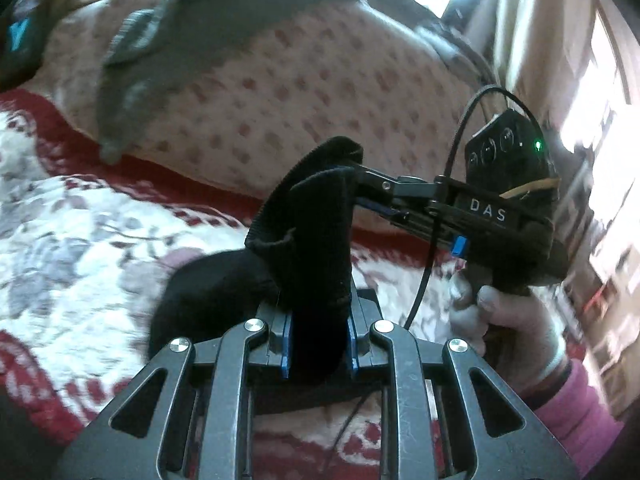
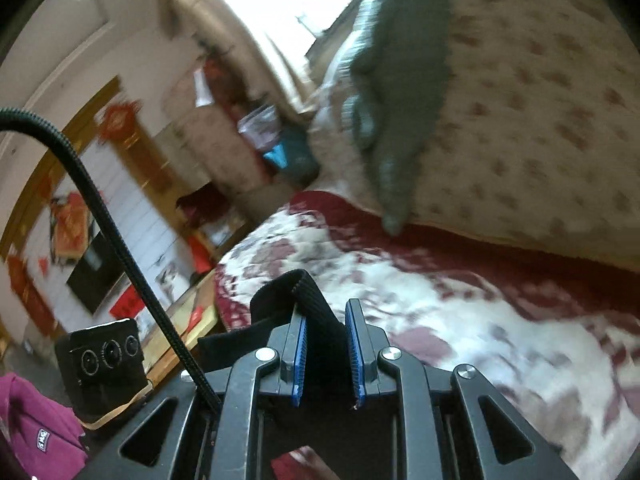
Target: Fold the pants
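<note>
Here the black pants are pinched at the ribbed waistband by both claws, lifted over the floral bed cover. Left claw is nearly closed on bunched cloth; right claw likewise clamped on the band, seen from the right wrist. Rest of the garment hangs down toward the bed, so the long axis is judged roughly vertical, waist up. For a clean fold, the band should be stretched taut and level before laying down. A grey garment lies on the pillow beyond
</note>
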{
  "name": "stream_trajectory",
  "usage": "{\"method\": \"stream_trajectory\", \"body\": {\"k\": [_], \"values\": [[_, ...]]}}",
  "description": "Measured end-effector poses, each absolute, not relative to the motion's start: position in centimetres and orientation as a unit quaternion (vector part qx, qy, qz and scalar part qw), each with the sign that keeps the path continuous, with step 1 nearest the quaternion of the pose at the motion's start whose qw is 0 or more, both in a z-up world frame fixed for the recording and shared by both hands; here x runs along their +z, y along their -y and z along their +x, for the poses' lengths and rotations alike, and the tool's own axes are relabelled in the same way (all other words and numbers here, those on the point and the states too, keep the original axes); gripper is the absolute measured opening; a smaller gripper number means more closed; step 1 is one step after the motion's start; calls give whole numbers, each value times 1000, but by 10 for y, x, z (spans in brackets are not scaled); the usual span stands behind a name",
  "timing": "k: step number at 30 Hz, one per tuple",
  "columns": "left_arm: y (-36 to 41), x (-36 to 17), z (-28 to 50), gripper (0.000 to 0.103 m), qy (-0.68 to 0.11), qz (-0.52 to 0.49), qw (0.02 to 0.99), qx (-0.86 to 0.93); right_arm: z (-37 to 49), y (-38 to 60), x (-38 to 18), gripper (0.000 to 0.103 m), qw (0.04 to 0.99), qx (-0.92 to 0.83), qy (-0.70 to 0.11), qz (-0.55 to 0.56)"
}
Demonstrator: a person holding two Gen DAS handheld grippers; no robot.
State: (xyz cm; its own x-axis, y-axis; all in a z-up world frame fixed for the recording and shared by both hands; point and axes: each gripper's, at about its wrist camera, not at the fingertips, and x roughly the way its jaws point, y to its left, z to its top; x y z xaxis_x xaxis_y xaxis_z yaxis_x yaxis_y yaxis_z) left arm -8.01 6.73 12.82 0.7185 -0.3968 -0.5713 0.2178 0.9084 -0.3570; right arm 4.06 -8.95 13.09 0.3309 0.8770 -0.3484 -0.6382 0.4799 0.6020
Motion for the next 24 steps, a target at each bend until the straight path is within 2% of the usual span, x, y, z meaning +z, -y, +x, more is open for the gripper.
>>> {"method": "stream_trajectory", "body": {"k": [8, 10, 11, 13, 14, 19, 20, 24], "values": [[1, 73, -63, 19, -408, -86, 894, -164, 48, 169, 48, 17, 802, 389, -384, 241], [9, 71, -65, 24, -419, -77, 891, -158, 45, 182, 38, 18, 806, 367, -395, 243], [11, 72, -67, 30, -421, -76, 889, -162, 44, 188, 36, 22, 809, 355, -400, 243], [12, 76, -73, 54, -427, -95, 879, -192, 39, 198, 37, 25, 820, 332, -401, 239], [14, 79, -77, 55, -421, -97, 880, -199, 36, 202, 36, 31, 824, 323, -399, 238], [9, 92, -92, 55, -415, -99, 875, -231, 20, 219, 43, 45, 825, 298, -401, 263], [3, 96, -93, 55, -411, -102, 876, -230, 16, 219, 45, 51, 826, 296, -401, 264], [-33, 110, -97, 55, -397, -104, 890, -198, -3, 221, 55, 55, 824, 307, -394, 266]]}}
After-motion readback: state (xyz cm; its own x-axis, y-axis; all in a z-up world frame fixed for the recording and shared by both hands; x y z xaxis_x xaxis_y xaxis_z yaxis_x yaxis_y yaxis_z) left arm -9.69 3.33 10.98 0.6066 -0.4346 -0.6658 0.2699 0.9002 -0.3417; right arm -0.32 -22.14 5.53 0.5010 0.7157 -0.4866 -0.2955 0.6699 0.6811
